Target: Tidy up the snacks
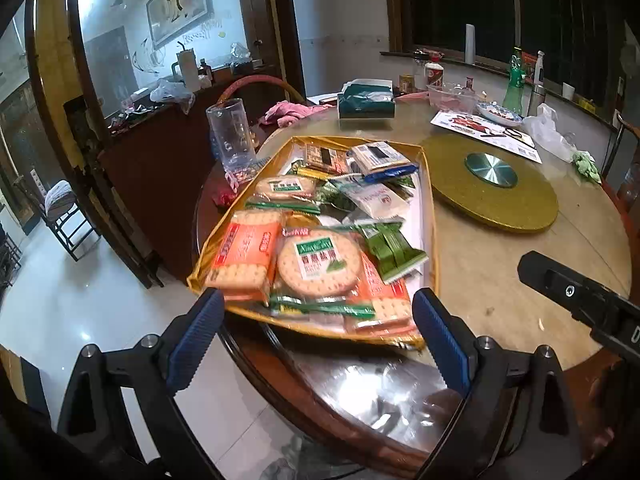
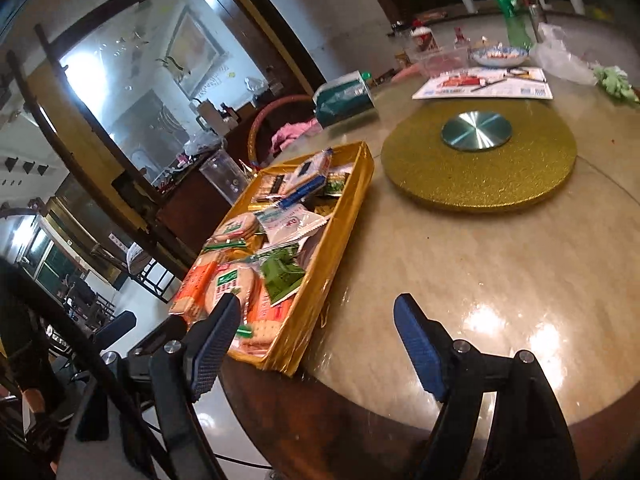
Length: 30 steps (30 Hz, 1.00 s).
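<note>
Lower snack packets in gold tray are hidden under upper ones; pkt print is too blurred to be read. Counter is cut off at right edge.

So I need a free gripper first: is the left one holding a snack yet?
No, the left gripper is open with nothing between its fingers, just short of the snack tray.

Landmark: gold tray on the round table.
Inside tray: round cracker pack, orange cracker pack, green packets.
Left gripper: jaws apart, at tray's near edge.
Beyond tray's far-left corner: clear cup.
</note>
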Tool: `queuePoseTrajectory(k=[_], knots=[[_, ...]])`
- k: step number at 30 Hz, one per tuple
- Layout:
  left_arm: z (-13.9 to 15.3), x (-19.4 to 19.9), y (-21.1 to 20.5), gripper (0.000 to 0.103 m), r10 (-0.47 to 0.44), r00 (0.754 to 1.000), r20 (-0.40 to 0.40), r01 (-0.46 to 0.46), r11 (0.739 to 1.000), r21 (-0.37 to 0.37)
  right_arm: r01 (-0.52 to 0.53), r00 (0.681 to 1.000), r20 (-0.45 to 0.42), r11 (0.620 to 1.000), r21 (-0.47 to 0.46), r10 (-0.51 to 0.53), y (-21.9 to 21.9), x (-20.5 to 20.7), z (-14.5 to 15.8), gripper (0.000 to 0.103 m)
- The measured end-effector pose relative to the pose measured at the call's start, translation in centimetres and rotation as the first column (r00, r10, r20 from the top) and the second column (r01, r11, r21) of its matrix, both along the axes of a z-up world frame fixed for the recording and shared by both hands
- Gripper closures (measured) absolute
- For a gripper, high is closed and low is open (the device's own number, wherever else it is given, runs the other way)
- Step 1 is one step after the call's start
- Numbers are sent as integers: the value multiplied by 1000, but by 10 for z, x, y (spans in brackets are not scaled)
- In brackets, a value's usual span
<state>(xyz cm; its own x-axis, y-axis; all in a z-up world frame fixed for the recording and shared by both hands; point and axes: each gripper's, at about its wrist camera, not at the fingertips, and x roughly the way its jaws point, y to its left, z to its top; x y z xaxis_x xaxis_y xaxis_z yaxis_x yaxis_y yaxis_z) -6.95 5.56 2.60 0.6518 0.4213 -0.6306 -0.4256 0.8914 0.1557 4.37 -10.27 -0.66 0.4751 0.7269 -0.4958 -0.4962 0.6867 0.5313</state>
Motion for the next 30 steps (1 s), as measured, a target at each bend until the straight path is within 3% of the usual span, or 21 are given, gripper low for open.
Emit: queuePoseTrajectory(k=[16,30], knots=[[-3,-27,-3,8,81,997,-8,-81,996,37,-14,1000,21,999,-31,15,10,-36,2,24],[-11,-27,23,8,166,986,2,-166,986,5,-28,990,135,993,-112,44,35,-52,5,24]])
